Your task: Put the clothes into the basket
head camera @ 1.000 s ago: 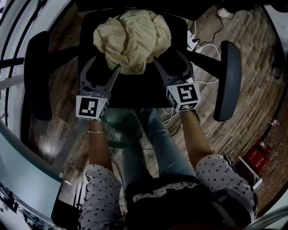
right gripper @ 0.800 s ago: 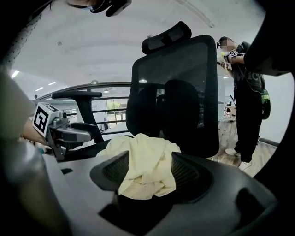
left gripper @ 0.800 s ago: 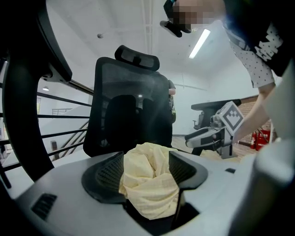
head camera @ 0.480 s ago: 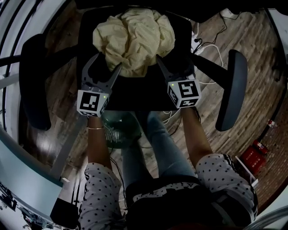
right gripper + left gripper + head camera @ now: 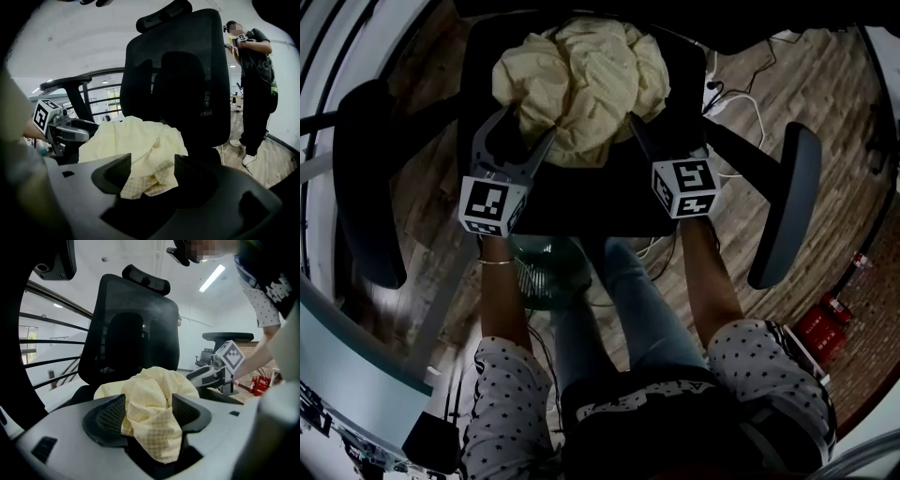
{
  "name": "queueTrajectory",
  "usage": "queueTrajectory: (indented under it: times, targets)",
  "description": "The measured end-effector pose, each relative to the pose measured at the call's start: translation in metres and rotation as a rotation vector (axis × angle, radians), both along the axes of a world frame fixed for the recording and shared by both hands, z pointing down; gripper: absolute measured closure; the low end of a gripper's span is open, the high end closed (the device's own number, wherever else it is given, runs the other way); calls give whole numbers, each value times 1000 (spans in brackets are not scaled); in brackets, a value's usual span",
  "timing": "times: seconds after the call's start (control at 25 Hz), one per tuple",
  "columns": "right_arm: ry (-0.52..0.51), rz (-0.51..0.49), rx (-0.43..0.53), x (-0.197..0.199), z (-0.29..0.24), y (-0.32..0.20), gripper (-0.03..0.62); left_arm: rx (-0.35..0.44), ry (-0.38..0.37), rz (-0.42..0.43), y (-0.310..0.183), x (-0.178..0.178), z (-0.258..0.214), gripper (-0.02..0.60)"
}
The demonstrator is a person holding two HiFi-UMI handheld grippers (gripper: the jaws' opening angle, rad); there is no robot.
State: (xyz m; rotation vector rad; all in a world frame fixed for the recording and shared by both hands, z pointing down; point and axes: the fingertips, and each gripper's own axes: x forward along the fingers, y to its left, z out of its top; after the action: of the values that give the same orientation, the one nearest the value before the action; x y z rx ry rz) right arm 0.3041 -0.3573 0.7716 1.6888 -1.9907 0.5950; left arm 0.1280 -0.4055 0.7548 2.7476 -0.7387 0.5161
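A crumpled pale yellow cloth [image 5: 579, 75] lies on the seat [image 5: 591, 197] of a black office chair. My left gripper [image 5: 525, 127] is open at the cloth's near left edge. In the left gripper view a fold of the cloth [image 5: 152, 420] hangs between the spread jaws of the left gripper [image 5: 147, 413]. My right gripper [image 5: 661, 117] is open at the cloth's near right edge. In the right gripper view the cloth's hem [image 5: 145, 176] lies between the jaws of the right gripper [image 5: 152, 171]. A dark green mesh basket [image 5: 546, 274] stands on the floor below the seat's front edge, by the person's legs.
Black armrests [image 5: 366, 187] [image 5: 787, 206] flank the seat, and the tall backrest [image 5: 183, 70] rises behind the cloth. White cables [image 5: 741, 94] trail over the wooden floor at the right. A red object [image 5: 820, 328] sits at the lower right. Another person [image 5: 255, 84] stands beyond the chair.
Both grippers have moved forward to the cloth, so its near edges now lie between their jaws. The jaws stay spread. The cloth has not moved.
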Motion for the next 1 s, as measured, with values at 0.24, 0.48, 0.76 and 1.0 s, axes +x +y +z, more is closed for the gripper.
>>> queueTrajectory:
  times: [0.24,0.48,0.76,1.0]
  targets:
    - [-2,4,-45,5,13,-6,330,-41,-21,6,-9,6,12,284]
    - [0,-27,-89,2,25,-15,332,-105,-44,24,-13,18,22,284]
    - [-26,-85,-123,-12,32,-27,333,-141,-79,78,-13,40,28,285]
    - [-73,-104,-122,-24,29,-31,336,-146,-62,72,-14,50,24,285]
